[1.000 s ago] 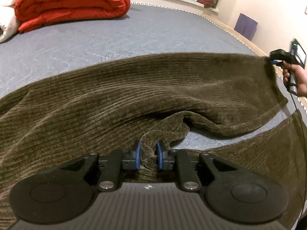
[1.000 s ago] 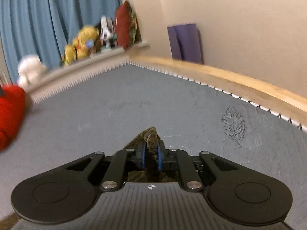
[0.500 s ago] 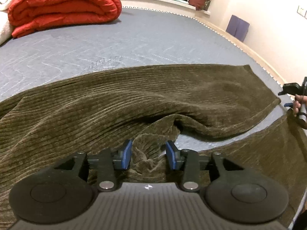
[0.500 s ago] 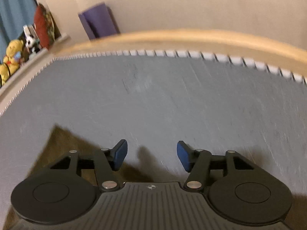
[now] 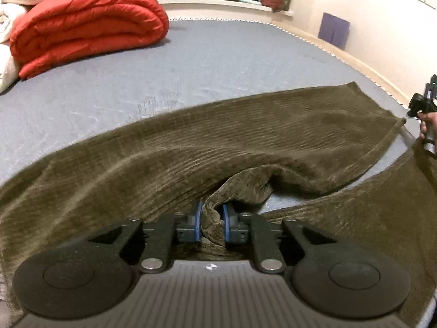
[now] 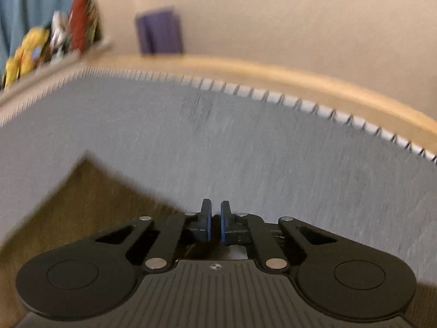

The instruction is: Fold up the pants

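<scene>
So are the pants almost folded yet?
Not nearly. Done: the pants lie spread across the bed, legs apart, unfolded. In hand: the left gripper is closing on bunched cloth where the legs meet; the right gripper is shut by a leg end, with no cloth visible in it. Left: lay one leg over the other, then fold them shorter.

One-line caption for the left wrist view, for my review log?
Left claw closing on a bunched fold of olive corduroy pants spread across a grey mattress, red folded quilt behind.
</scene>
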A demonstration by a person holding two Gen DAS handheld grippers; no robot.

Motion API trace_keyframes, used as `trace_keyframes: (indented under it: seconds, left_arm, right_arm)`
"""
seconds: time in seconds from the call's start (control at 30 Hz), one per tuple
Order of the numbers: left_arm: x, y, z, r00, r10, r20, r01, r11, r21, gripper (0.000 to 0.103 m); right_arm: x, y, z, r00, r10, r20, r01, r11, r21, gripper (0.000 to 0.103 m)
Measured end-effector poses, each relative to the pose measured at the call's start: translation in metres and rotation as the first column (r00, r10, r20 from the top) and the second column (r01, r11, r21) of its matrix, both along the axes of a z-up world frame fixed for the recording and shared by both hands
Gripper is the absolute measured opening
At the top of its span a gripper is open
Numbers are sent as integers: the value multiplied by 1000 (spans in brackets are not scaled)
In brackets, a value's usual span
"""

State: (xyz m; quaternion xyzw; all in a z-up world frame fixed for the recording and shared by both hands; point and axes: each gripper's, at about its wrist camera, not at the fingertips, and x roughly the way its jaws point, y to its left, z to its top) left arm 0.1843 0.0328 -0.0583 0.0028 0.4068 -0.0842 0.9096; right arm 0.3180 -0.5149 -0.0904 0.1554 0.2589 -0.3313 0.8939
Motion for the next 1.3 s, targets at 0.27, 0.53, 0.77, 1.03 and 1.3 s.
trace_keyframes:
  seconds: [0.27, 0.53, 0.77, 1.03, 1.3]
  left_arm:
    - [-3, 2, 5, 988, -138, -64, 134, 989, -59, 29]
    - [9, -5, -28, 985, -60, -164, 50, 997, -63, 25]
    - [-19, 11, 17, 1000, 16, -2, -17, 994, -112, 28]
    - [-61, 49, 60, 987, 130, 98, -113, 980, -165, 30]
    - [-112, 79, 67, 978, 182, 99, -169, 978, -121, 30]
  right_arm:
    - [-6, -43, -15, 1000, -4, 28, -1, 987, 162, 3]
    - [-26, 31, 19, 947, 280, 155, -292, 955, 57, 43]
    - [-97, 115, 113, 856, 467, 223, -474, 880, -24, 51]
    - [-214, 240, 192, 669, 702, 245, -681, 710, -179, 58]
    - [-281, 315, 163, 516, 827, 225, -829, 548, -112, 60]
